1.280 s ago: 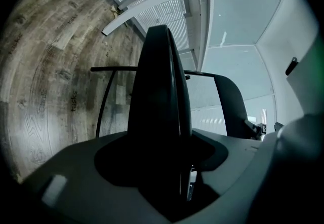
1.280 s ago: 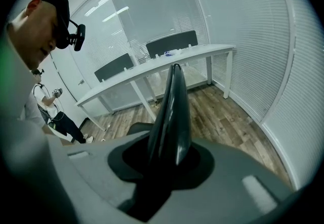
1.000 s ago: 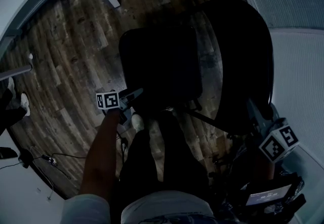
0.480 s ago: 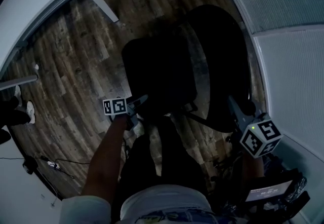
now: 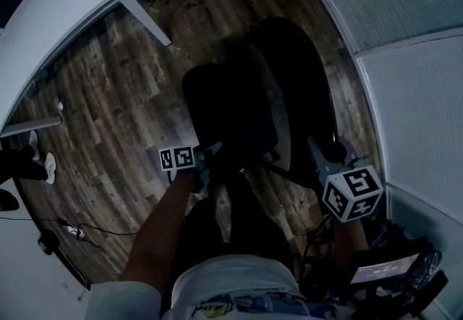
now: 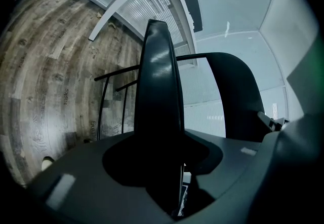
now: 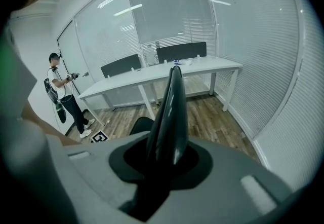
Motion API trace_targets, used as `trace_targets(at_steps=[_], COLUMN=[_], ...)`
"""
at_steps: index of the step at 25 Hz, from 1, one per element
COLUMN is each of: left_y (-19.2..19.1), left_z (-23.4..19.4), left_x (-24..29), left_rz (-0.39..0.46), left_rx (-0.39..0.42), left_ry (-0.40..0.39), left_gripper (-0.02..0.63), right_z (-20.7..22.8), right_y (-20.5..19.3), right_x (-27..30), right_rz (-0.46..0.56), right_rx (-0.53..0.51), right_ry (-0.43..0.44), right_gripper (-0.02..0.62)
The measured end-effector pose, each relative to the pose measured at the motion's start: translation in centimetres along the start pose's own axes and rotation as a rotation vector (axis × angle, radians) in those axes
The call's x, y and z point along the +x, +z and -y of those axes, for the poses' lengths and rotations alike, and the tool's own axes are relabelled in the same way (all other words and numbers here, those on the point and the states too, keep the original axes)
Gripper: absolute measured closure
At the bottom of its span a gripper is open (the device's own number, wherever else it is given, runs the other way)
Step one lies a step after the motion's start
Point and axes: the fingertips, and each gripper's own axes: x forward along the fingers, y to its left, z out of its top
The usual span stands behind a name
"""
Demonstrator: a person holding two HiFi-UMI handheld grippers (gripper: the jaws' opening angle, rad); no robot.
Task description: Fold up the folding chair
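Apparently, folding chair [image 5: 228, 112] faces left, backrest [image 5: 307, 94] upright.

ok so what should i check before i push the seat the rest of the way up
1. right tool gripping backrest: ok, jaws shut on its edge.
2. left tool gripping seat: not ok, the seat sits between the jaws as they close, with a sliver of light beside it.
3. seat flat against backrest: not ok, a wide gap shows between them.
4. room beyond the backrest: ok, the table leg stands apart from it.
5. bystander out of the way: ok, standing across the room past the table.
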Motion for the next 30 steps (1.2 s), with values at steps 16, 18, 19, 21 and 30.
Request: trace_targets(at_steps=[16, 18, 19, 21, 30], left_y=[-1.3, -1.5, -1.5, -1.5, -1.3], left_z=[9.5, 10.3, 10.6, 11.0, 13.8], left_x=[3.6, 4.0, 4.2, 4.6, 7.3], left_rz=[-0.004, -0.001, 0.001, 0.004, 0.001], left_rx=[-0.013, -0.018, -0.019, -0.022, -0.028], left_ry=[0.017, 0.022, 0.027, 0.043, 0.132], left_gripper=[0.451, 0.451, 0.452, 0.453, 0.459], right_z=[-2.5, -2.6, -2.7, -3.0, -2.9], right_y=[1.7, 1.7, 1.8, 1.9, 2.5], right_x=[-1.9, -2.0, -2.0, -2.1, -2.7], right_rz=[0.01, 0.008, 0.008, 0.008, 0.006], right_rx=[-0.056, -0.067, -0.073, -0.082, -0.097], right_ry=[0.006, 0.009, 0.009, 0.006, 0.0], right_gripper=[0.52, 0.52, 0.52, 0.52, 0.518])
